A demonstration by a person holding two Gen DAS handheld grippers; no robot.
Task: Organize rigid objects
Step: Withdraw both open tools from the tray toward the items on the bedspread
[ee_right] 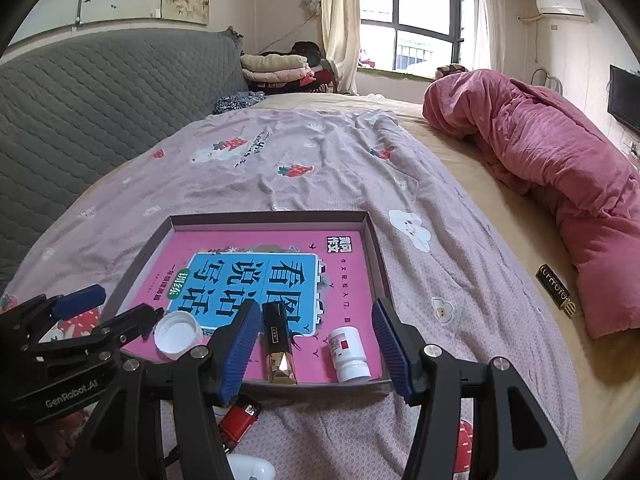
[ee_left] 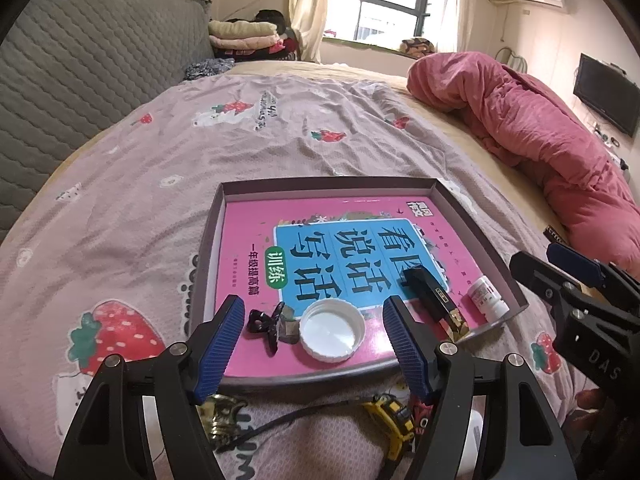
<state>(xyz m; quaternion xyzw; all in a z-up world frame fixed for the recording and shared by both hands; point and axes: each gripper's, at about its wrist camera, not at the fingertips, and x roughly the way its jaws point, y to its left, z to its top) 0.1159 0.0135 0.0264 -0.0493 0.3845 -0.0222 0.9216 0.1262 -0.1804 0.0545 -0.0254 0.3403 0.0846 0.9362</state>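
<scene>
One cap, one bottle

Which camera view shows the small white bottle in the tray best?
The right wrist view: the white bottle lies close and unobstructed, its red label readable, between the open fingers. In the left wrist view the bottle is smaller, near the tray's right corner.

The shallow grey cardboard tray rests on the bed. In it lies the pink workbook, carrying, left to right: black hair clip, white plastic cap, black-gold rectangular case, white pill bottle.
</scene>
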